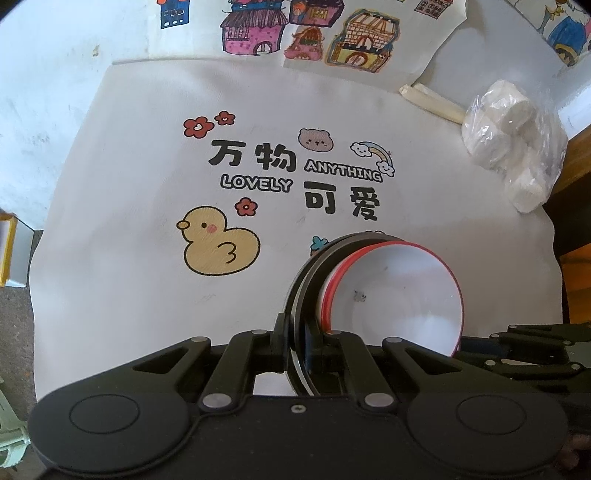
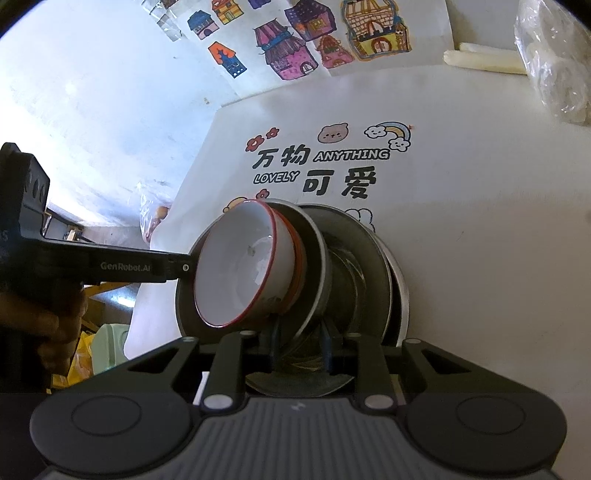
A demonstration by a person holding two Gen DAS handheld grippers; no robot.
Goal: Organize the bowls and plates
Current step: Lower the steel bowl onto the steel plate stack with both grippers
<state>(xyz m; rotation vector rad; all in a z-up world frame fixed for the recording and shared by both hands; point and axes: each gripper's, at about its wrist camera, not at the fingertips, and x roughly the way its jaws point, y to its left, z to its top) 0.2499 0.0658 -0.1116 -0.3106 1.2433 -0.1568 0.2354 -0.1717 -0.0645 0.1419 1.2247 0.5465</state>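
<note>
A white bowl with a red rim (image 1: 399, 295) is nested with a second one and sits on a stack of dark plates (image 1: 314, 266), all tipped on edge above the printed cloth. My left gripper (image 1: 297, 339) is shut on the rim of one dark plate. In the right wrist view the bowls (image 2: 240, 266) lean left against the dark plates (image 2: 354, 266). My right gripper (image 2: 301, 347) is shut on the near edge of the plate stack. The left gripper (image 2: 184, 267) reaches in from the left and pinches the front plate's rim.
A white cloth with a duck print (image 1: 221, 243) covers the table. At the far right lie a plastic bag of white rolls (image 1: 513, 140) and pale sticks (image 1: 432, 99). A sheet of house drawings (image 1: 306, 33) lies behind. A hand (image 2: 55, 332) holds the left gripper.
</note>
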